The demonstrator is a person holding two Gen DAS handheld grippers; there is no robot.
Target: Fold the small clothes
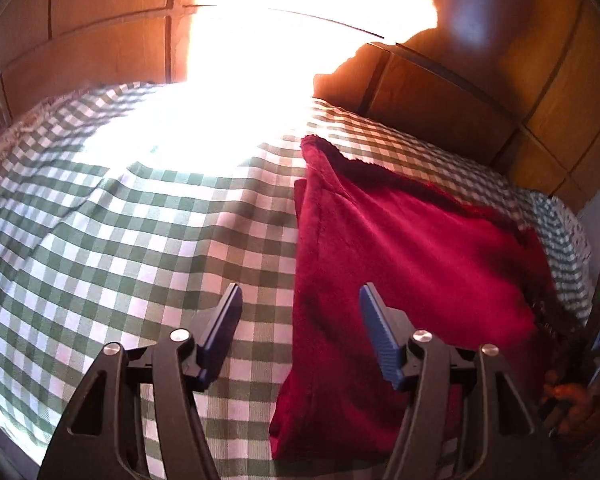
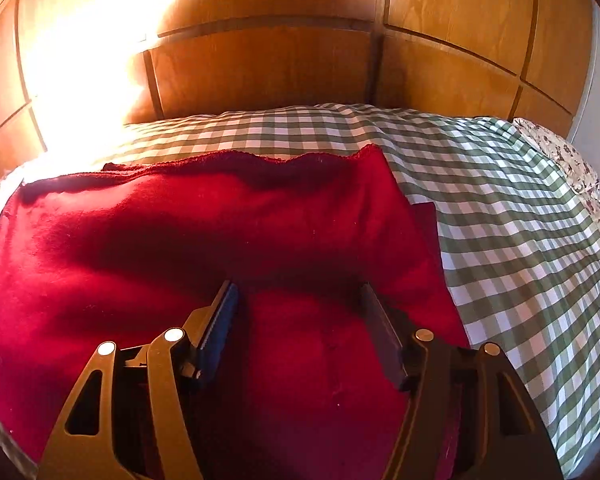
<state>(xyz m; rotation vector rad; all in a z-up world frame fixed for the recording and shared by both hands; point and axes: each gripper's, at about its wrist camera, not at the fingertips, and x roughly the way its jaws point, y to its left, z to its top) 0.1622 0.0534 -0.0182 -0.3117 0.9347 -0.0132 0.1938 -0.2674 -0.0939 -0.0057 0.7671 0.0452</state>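
A dark red fleece garment [image 1: 400, 248] lies folded flat on a green and white checked bedcover [image 1: 120, 220]. In the left wrist view it fills the right half; my left gripper [image 1: 300, 300] is open and empty, hovering over the garment's left edge, one finger over the cover and one over the cloth. In the right wrist view the red garment [image 2: 180, 232] fills the left and centre. My right gripper [image 2: 298, 300] is open and empty just above its near right part.
Wooden panelled wardrobe doors [image 2: 260, 60] stand right behind the bed. Strong sunlight washes out the cover's far left [image 1: 220, 120]. A floral fabric [image 2: 572, 168] shows at the bed's right edge. The bare checked cover [image 2: 520, 220] lies right of the garment.
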